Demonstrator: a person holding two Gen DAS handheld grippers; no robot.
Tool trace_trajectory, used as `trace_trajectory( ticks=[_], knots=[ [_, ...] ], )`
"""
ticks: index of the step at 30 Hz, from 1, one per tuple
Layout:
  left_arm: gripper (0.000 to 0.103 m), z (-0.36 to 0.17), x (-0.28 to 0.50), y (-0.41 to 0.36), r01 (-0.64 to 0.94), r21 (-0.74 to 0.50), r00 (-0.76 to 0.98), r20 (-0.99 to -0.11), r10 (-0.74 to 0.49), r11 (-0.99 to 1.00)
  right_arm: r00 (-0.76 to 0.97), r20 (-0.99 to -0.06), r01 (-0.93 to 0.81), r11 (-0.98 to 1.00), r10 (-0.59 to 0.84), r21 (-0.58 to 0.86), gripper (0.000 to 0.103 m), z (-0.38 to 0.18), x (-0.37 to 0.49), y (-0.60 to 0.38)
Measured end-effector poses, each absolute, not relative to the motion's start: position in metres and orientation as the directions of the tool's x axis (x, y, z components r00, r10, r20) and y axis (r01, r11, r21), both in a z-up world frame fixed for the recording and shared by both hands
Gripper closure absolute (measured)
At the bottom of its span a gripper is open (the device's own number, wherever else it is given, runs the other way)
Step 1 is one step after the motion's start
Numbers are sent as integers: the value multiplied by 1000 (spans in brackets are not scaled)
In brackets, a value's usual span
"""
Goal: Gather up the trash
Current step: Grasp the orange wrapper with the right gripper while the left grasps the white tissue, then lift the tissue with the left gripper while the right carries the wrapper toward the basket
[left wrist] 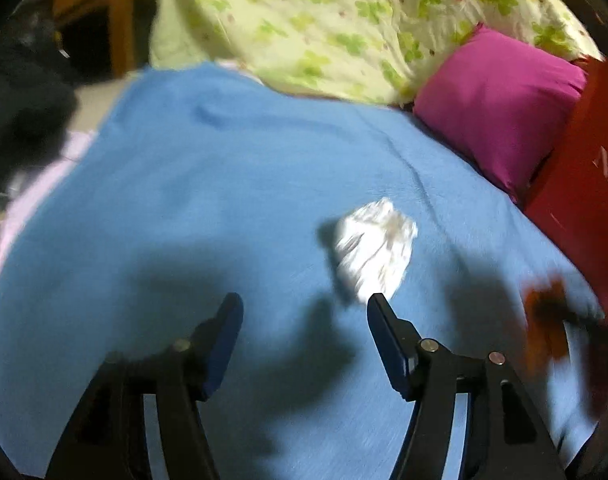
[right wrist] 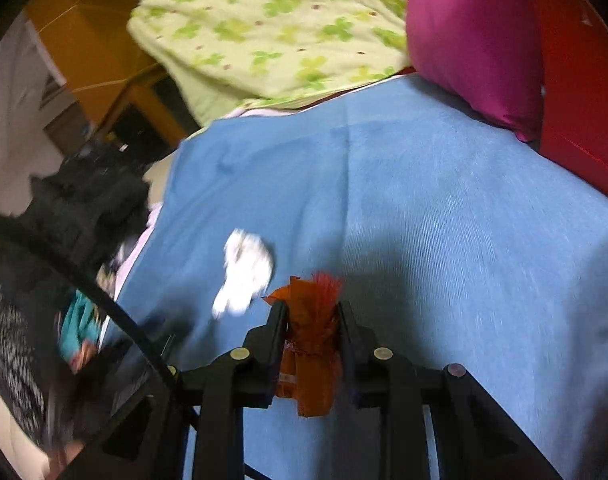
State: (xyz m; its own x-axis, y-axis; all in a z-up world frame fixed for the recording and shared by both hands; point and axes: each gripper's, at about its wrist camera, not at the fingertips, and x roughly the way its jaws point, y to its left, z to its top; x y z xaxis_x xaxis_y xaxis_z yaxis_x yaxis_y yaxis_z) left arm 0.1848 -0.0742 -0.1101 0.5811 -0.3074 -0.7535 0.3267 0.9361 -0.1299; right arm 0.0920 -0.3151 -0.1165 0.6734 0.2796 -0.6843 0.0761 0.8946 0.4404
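My right tool (right wrist: 310, 312) is clamping tight on an orange wrapper (right wrist: 310, 360), holding it above the blue blanket (right wrist: 444, 220). My left tool (left wrist: 304, 308) is hanging open with nothing in it, a crumpled white paper (left wrist: 374, 248) lying on the blanket just beyond its right fingertip, near the magenta pillow (left wrist: 500, 104).
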Motion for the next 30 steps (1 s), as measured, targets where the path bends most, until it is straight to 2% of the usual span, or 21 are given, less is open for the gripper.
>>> trace_trajectory(
  ticks=[10,11,12,13,15,20,30],
  knots=[
    [38,-123,230,-126,359,-190,496,-790,-359,914,692,-669,29,916,271,401,76,-123,44,-307],
    [45,-125,232,-127,353,-195,487,-797,-358,915,696,-667,31,917,265,398,76,-122,42,-307],
    [63,-125,234,-129,350,-201,483,-798,-360,915,701,-665,34,919,258,393,76,-121,40,-307],
    [72,-124,234,-128,354,-216,478,-794,-375,910,703,-664,36,919,256,392,76,-120,37,-308],
    [79,-120,232,-129,356,-220,477,-793,-379,908,704,-662,40,915,259,400,76,-119,31,-309],
    [80,-89,201,-113,355,-195,534,-761,-369,915,724,-648,29,928,237,372,76,-103,10,-305],
    [80,1,88,-96,343,18,730,-634,-254,939,792,-568,-5,933,223,361,76,-49,-47,-296]
  ],
)
